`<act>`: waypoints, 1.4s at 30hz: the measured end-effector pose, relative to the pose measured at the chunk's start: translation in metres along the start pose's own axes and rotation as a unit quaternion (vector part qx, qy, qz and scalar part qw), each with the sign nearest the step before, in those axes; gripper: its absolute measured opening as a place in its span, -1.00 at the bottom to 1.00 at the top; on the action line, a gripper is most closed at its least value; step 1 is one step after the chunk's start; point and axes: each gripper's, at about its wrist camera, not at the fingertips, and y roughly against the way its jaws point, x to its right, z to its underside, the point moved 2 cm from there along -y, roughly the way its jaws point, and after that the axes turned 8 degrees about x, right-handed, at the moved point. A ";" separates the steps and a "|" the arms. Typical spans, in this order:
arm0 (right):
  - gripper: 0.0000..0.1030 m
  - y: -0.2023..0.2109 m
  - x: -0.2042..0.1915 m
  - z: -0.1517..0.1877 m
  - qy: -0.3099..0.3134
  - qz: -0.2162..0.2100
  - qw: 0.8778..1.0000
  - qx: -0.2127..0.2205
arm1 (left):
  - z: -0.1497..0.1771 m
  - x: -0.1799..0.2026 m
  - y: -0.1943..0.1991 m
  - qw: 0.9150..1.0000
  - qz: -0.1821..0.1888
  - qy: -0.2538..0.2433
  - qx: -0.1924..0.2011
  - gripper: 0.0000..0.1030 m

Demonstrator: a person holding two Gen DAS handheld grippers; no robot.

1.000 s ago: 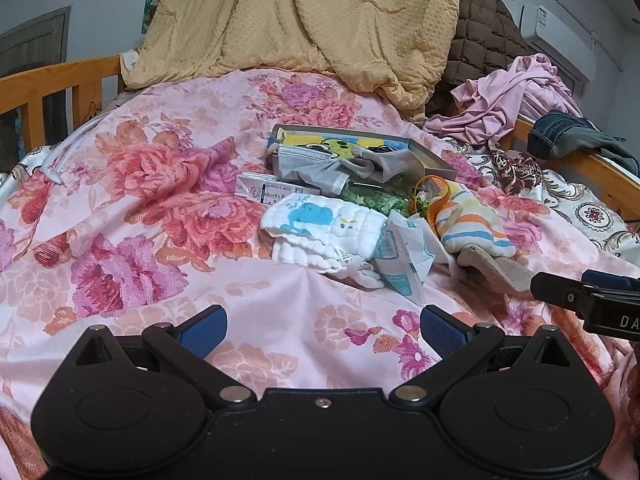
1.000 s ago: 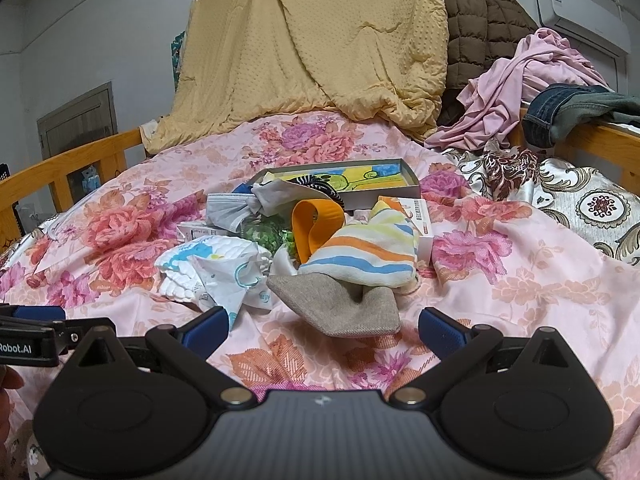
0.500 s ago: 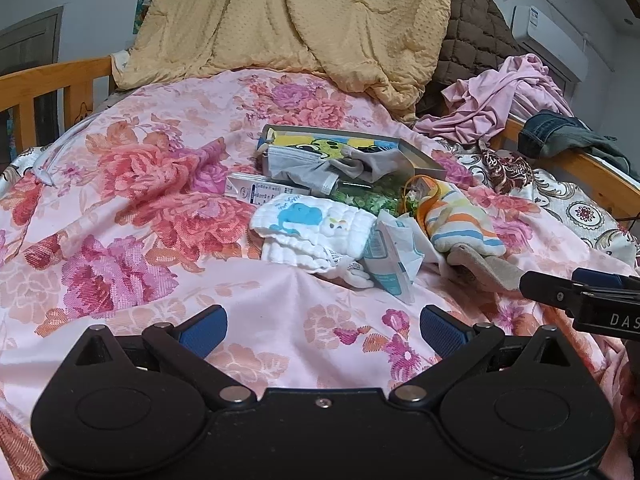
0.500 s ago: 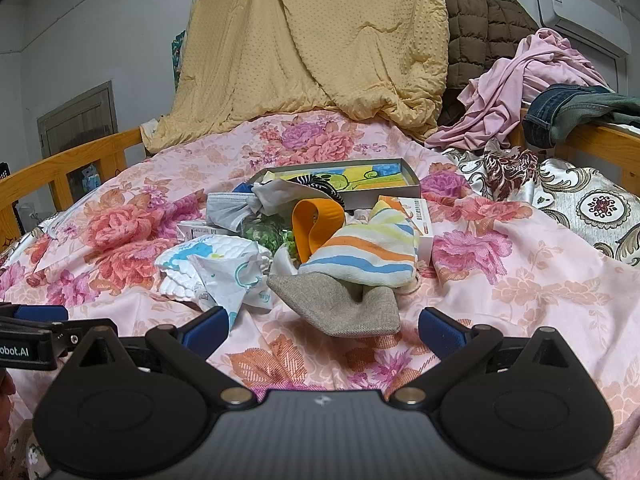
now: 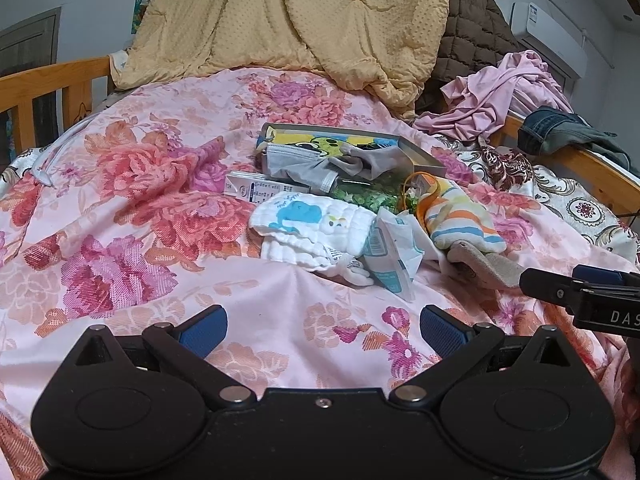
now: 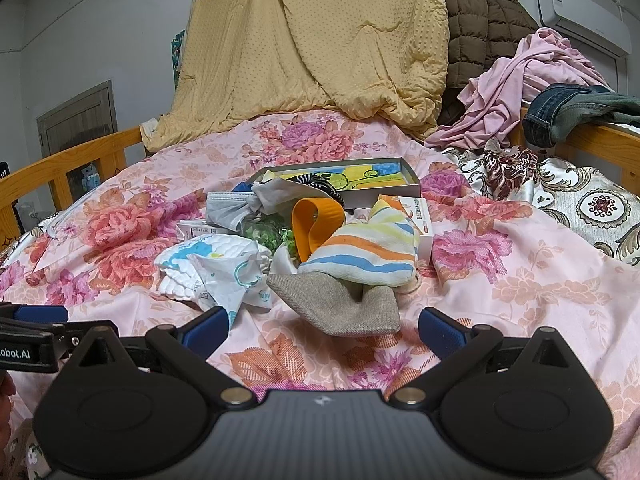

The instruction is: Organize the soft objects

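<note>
Soft objects lie heaped at the middle of the bed: a striped sock over a grey fabric pouch, a white baby cloth with a blue whale at the heap's 9 o'clock side, a crumpled tissue packet between them, and a grey face mask at 12 o'clock by a shallow picture-lined box. An orange silicone band and green leafy stuff sit amid them.

Left gripper is spread wide with nothing between its blue pads, hovering over bare bedspread at the heap's 6 o'clock. Right gripper is equally wide and empty, its opening facing the pouch, not touching it. Both point level toward the headboard end, side by side.

Pink floral bedspread covers the bed, with wooden rails on both sides. A yellow quilt and brown padded jacket pile at 12 o'clock; pink clothing and jeans drape at 2 o'clock under a wall air conditioner.
</note>
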 end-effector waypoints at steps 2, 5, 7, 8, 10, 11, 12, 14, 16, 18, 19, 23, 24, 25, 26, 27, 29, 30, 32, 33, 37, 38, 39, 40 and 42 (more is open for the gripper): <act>1.00 0.000 0.000 0.000 0.000 0.000 1.000 0.000 | 0.000 0.000 0.000 1.000 0.000 0.000 0.000 0.98; 1.00 0.000 0.000 0.000 0.000 0.000 1.000 0.000 | 0.001 -0.001 -0.001 1.000 -0.002 -0.001 -0.002 0.98; 1.00 0.000 0.000 0.000 0.000 0.000 1.000 0.000 | 0.001 -0.001 -0.001 1.000 -0.001 -0.001 -0.002 0.98; 1.00 0.000 0.000 0.000 0.000 0.000 1.000 0.000 | 0.001 -0.001 -0.001 1.000 -0.001 -0.001 -0.002 0.98; 1.00 0.000 0.000 0.000 0.000 0.000 1.000 0.000 | 0.001 0.000 -0.001 1.000 -0.002 -0.001 -0.002 0.98; 1.00 0.000 0.000 0.000 0.000 0.000 1.000 0.000 | 0.001 0.000 -0.001 1.000 -0.002 -0.001 -0.002 0.98; 1.00 0.000 0.000 0.000 0.000 0.000 1.000 0.000 | 0.001 0.000 -0.001 1.000 -0.002 -0.001 -0.002 0.98; 1.00 0.000 0.000 0.000 0.000 0.000 1.000 0.000 | 0.001 0.000 -0.001 1.000 -0.001 -0.001 -0.002 0.98; 1.00 0.000 0.000 0.000 0.000 0.000 1.000 0.000 | 0.002 0.001 -0.001 1.000 -0.001 -0.003 -0.003 0.98; 1.00 0.000 0.000 0.000 0.000 0.000 1.000 0.000 | 0.002 0.001 -0.001 1.000 -0.001 -0.003 -0.003 0.98; 1.00 0.000 0.000 0.000 0.000 0.000 1.000 0.000 | 0.002 0.001 -0.001 1.000 -0.001 -0.003 -0.003 0.98; 1.00 0.000 0.000 0.000 0.000 0.000 1.000 0.000 | 0.002 0.001 -0.001 1.000 -0.001 -0.003 -0.004 0.98; 1.00 0.000 0.000 0.000 0.000 0.000 1.000 0.000 | 0.002 0.001 -0.001 1.000 -0.001 -0.003 -0.004 0.98; 1.00 0.000 0.000 0.000 0.000 0.000 1.000 0.000 | 0.002 0.001 -0.001 1.000 -0.001 -0.003 -0.004 0.98; 1.00 0.000 0.000 0.000 0.000 0.000 1.000 0.000 | 0.002 0.001 -0.001 1.000 -0.001 -0.003 -0.004 0.98; 1.00 0.000 0.000 0.000 0.000 0.000 1.000 -0.001 | 0.002 0.001 -0.001 1.000 -0.001 -0.003 -0.003 0.98; 1.00 0.000 0.000 0.000 0.000 0.000 1.000 0.000 | 0.002 0.001 -0.001 1.000 -0.001 -0.003 -0.004 0.98; 1.00 0.000 0.000 0.000 0.000 0.000 1.000 0.000 | 0.002 0.001 -0.001 1.000 -0.001 -0.003 -0.003 0.98; 1.00 0.000 0.000 0.000 0.000 0.000 1.000 -0.001 | 0.002 0.001 -0.001 1.000 -0.001 -0.003 -0.004 0.98; 1.00 0.000 0.000 0.000 0.000 0.000 1.000 0.000 | 0.002 0.001 -0.001 1.000 -0.001 -0.004 -0.004 0.98; 1.00 0.000 0.000 0.000 0.000 0.000 1.000 -0.001 | 0.003 0.001 -0.002 1.000 -0.002 -0.004 -0.005 0.98; 1.00 0.000 0.000 0.000 0.000 0.000 1.000 -0.001 | 0.003 0.001 -0.002 1.000 -0.002 -0.004 -0.006 0.98; 1.00 0.000 0.000 0.000 0.000 0.000 1.000 -0.001 | 0.003 0.001 -0.002 1.000 -0.001 -0.004 -0.005 0.99; 1.00 0.000 0.000 0.000 0.000 0.000 1.000 -0.001 | 0.003 0.001 -0.002 1.000 -0.001 -0.004 -0.005 0.99; 1.00 0.000 0.000 0.000 -0.001 0.000 1.000 -0.002 | 0.004 0.002 -0.003 1.000 0.000 -0.007 -0.007 0.98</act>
